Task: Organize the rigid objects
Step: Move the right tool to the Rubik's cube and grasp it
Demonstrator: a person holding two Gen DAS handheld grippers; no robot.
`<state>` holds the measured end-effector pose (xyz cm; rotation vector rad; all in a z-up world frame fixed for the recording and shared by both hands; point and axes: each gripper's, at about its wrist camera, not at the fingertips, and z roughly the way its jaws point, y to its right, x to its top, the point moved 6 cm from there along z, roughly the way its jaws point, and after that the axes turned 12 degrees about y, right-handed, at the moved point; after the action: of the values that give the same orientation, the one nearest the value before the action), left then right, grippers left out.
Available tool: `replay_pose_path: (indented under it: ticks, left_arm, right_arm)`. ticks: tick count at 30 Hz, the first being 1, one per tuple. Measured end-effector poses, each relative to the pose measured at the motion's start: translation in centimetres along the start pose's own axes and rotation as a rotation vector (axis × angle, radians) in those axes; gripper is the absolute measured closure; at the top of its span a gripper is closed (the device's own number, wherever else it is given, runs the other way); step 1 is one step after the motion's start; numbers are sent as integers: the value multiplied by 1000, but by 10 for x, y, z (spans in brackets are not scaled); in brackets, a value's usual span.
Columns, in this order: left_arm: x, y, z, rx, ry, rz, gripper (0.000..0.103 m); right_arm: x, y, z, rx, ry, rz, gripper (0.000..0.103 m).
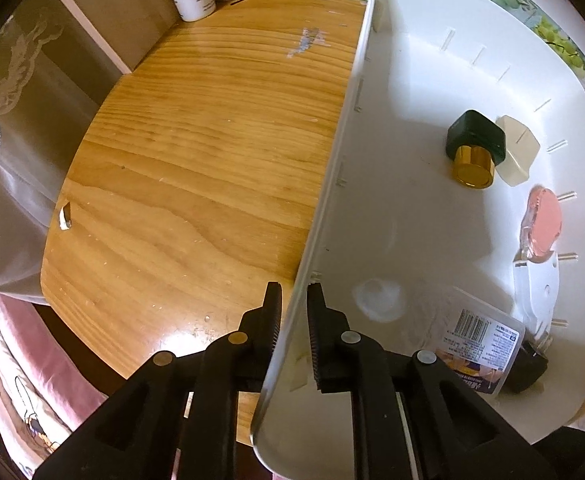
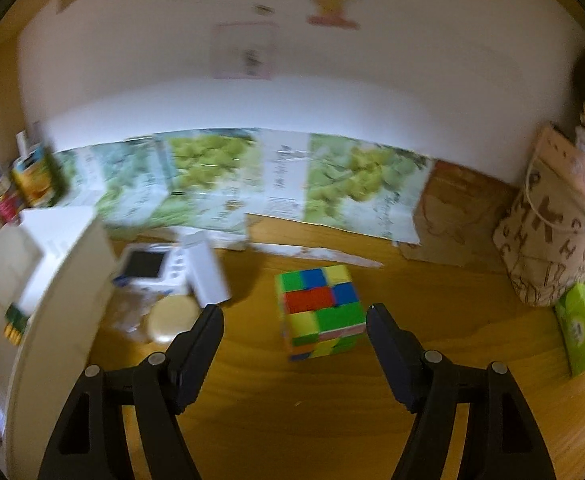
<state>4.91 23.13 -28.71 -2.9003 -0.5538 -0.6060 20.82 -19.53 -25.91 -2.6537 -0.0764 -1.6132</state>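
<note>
A: Wooden worktop point(image 1: 196, 152), cluttered at the back. Left gripper point(image 1: 294, 292) straddles the white bin point(image 1: 412, 220) wall, jaws nearly together on it. Right gripper point(image 2: 294, 312), jaws apart and empty, faces the colour cube point(image 2: 318, 310), which sits just beyond its tips.

B: Risks: the view is blurred, so closing off-centre could skid the cube away; a loose left grip lets the bin tip

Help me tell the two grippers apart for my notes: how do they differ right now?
The left gripper straddles the white bin's wall, jaws nearly together; the right gripper stands wide open and empty. Left looks down at the bin; right faces the colour cube on the table. Both have black fingers.
</note>
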Motion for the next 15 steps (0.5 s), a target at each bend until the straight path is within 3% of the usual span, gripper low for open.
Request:
replay_pose_path:
  ticks: [15]
  left_arm:
    - [0, -3, 3, 22, -8, -40, 87]
  right_arm:
    - [-20, 4, 54, 25, -86, 31, 28]
